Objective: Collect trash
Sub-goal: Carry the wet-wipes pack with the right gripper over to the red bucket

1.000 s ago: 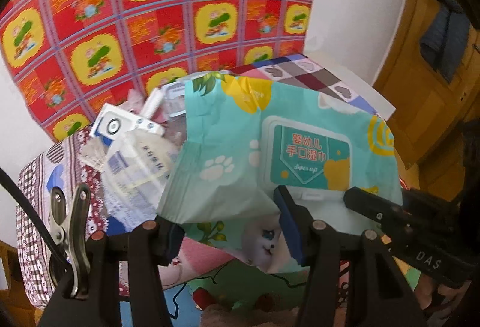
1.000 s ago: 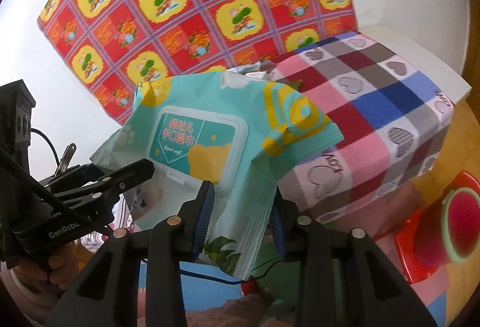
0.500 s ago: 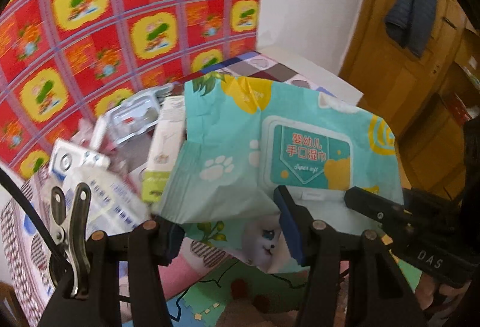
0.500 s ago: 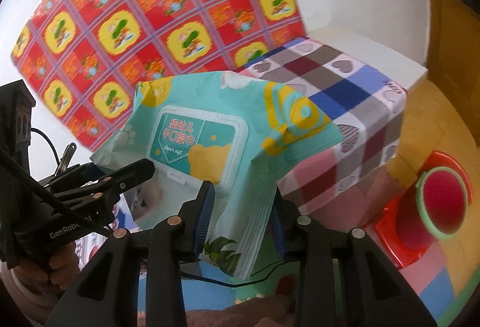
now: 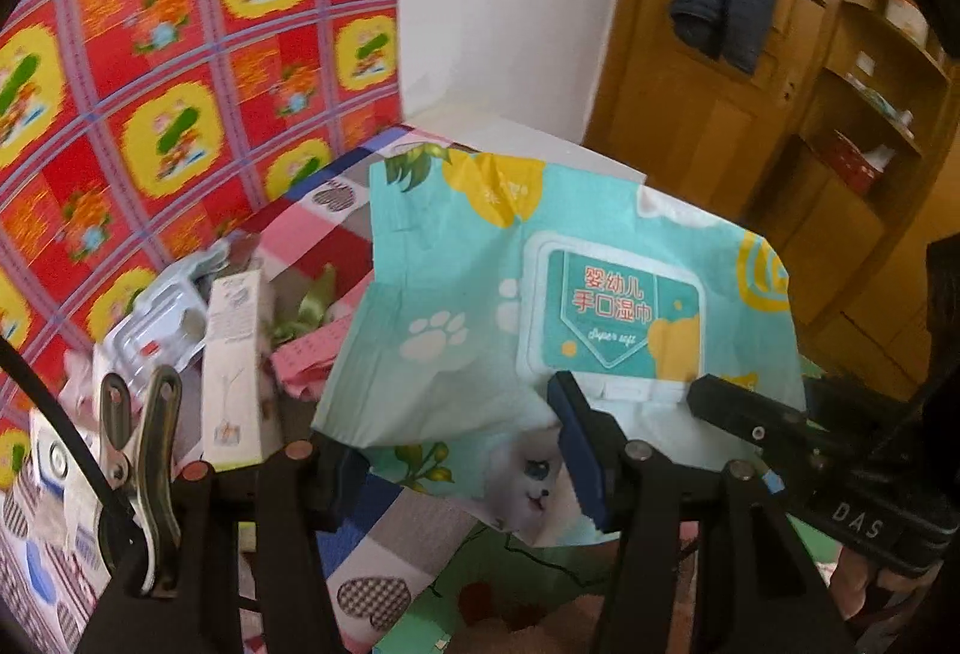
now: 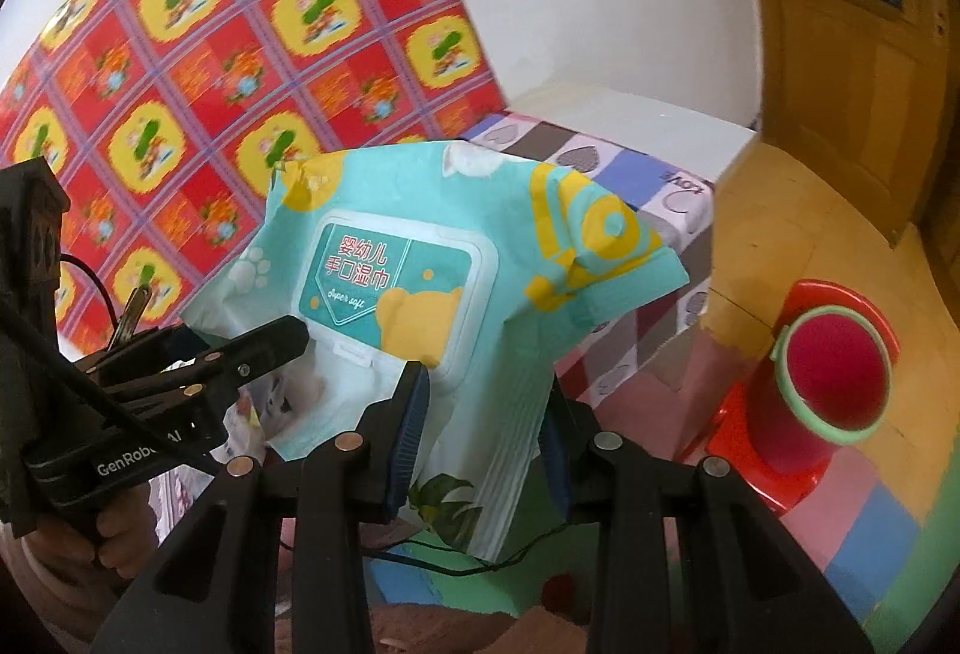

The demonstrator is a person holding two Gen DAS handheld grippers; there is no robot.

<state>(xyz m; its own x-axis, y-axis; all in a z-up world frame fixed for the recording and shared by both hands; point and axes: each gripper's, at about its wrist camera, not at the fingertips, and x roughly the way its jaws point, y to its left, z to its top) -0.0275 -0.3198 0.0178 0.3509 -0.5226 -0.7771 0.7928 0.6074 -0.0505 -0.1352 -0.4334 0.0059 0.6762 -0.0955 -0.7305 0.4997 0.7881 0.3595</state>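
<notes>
Soft, even daylight fills both views, with no harsh shadows or glare. Fisheye curvature bends the patterned wall cloth and darkens the corners. Motion blur softens the background; colours look saturated and slightly grainy.

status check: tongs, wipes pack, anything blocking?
Both tongs shut on wipes pack: left tongs, right tongs. Pack held up off the checked cloth. Red bin open on floor, right side. Path looks clear.
</notes>
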